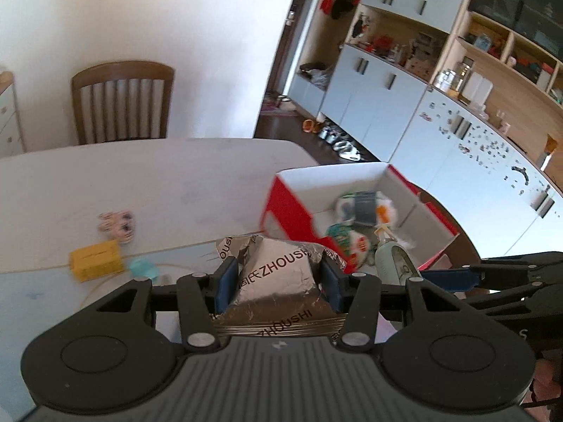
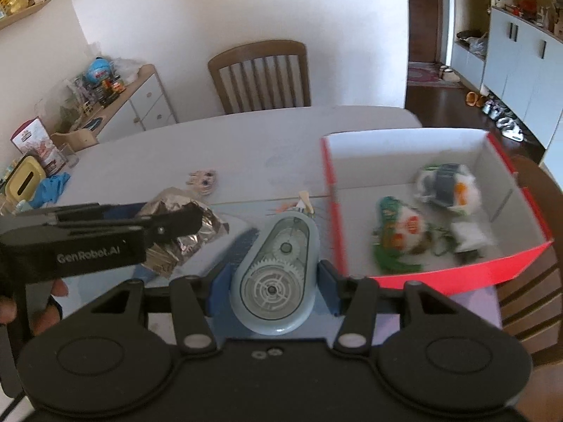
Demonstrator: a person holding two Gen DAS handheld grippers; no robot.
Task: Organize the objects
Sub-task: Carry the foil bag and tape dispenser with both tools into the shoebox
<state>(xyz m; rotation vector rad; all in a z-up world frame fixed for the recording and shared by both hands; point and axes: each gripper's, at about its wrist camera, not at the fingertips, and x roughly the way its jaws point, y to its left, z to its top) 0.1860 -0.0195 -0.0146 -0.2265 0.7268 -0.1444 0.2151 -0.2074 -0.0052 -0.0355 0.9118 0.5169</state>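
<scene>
Left gripper (image 1: 278, 281): closed on a silver foil packet (image 1: 278, 277), held above the white table (image 1: 158, 176) just left of the red box (image 1: 292, 211). Right gripper (image 2: 272, 281): closed on a pale blue tape dispenser (image 2: 274, 274), held beside the box's near left corner, over the table. Box contents: green-and-white snack bags (image 2: 401, 232) and a further blurred packet (image 2: 447, 183); on the table beyond lay a yellow block (image 1: 96, 260) and a small cartoon sticker (image 1: 118, 225).
</scene>
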